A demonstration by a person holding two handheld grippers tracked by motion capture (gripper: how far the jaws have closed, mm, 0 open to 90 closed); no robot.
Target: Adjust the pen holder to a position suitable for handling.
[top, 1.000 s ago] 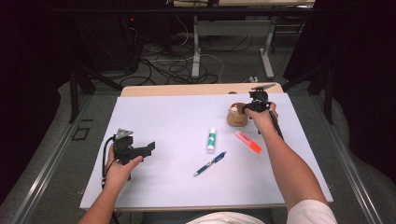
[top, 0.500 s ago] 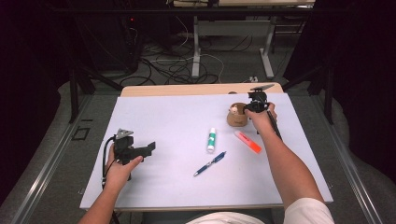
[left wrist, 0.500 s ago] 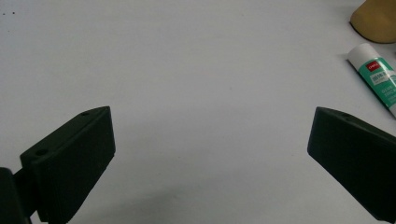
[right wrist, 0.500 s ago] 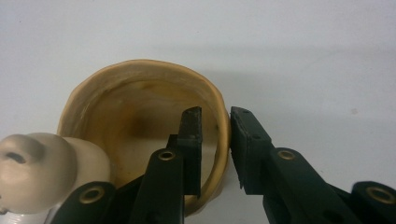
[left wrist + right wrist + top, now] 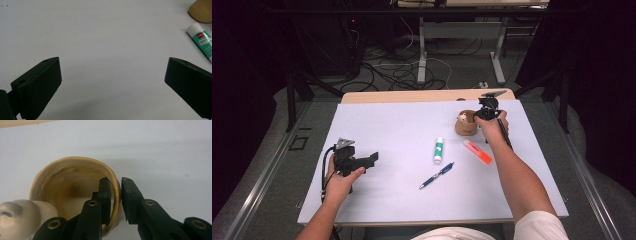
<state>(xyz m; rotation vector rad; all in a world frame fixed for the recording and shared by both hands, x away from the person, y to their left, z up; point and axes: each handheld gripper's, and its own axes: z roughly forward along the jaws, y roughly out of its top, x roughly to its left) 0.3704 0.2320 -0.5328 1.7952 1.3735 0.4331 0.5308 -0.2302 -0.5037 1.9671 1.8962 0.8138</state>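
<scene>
Right gripper (image 5: 115,202): your jaws have just been closing and now pinch the wall of the tan cup (image 5: 75,195), one pad inside the rim, the other outside against it.
Tan cup: it stands upright at the far right of the white table (image 5: 402,125), just beside your right hand (image 5: 492,125); a pale rounded figure (image 5: 20,215) sits on its near rim in the right gripper view. In the high view the cup (image 5: 466,125) is close to the table's wooden back edge.
Left gripper (image 5: 362,161): your jaws stand wide apart with nothing between them, only bare tabletop in the left gripper view; your left hand (image 5: 339,180) rests it low on the near left of the table, well apart from the cup.
Glue stick (image 5: 438,150): lies flat near the table's middle, its white and green tube lengthwise away from you.
Blue pen (image 5: 437,175): lies slanted, just nearer you than the glue stick.
Orange highlighter (image 5: 477,151): lies slanted beside your right forearm, between the cup and the pen.
</scene>
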